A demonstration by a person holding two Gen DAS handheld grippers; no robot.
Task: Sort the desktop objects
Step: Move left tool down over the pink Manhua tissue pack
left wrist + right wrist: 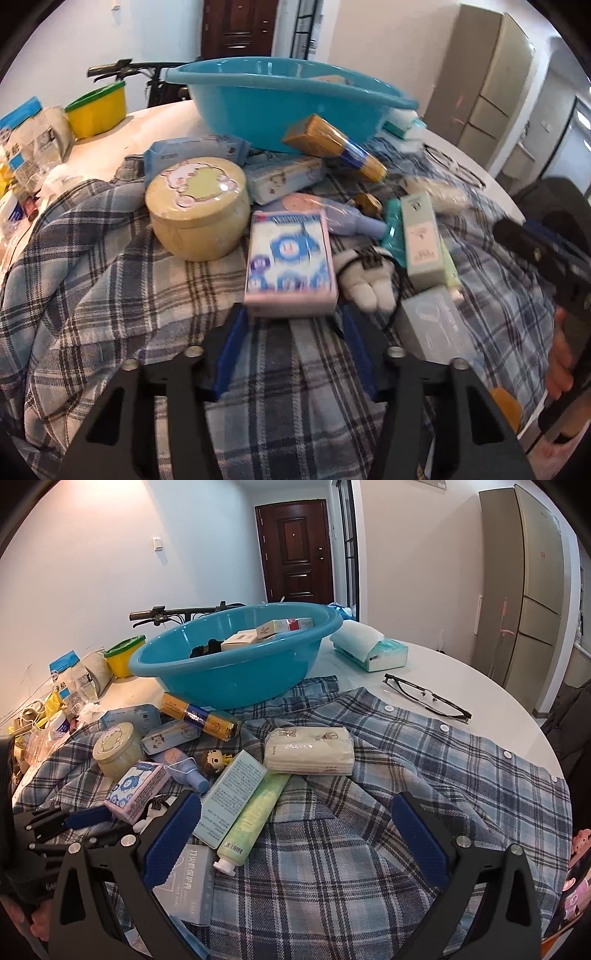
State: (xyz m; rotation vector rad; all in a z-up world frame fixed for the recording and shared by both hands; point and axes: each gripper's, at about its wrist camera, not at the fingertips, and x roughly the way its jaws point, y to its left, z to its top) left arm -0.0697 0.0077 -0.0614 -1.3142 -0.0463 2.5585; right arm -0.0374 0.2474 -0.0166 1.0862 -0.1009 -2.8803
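Tissue pack [290, 260] — pink-edged, blue cartoon print — lies on the plaid shirt [110, 295] with its near end just between the blue pads of the left gripper [291, 314]; whether the pads press it cannot be told. Round cream tin [197, 210] sits just left of the pack. Right gripper [295, 812] has its fingers spread wide over bare shirt, nothing between them. Right wrist view alone shows small boxes inside the blue basin [236, 653] and eyeglasses [426, 698] on the white table [480, 686]; left wrist view shows only the basin's outer wall, plus a hand [559, 354] at its right edge.
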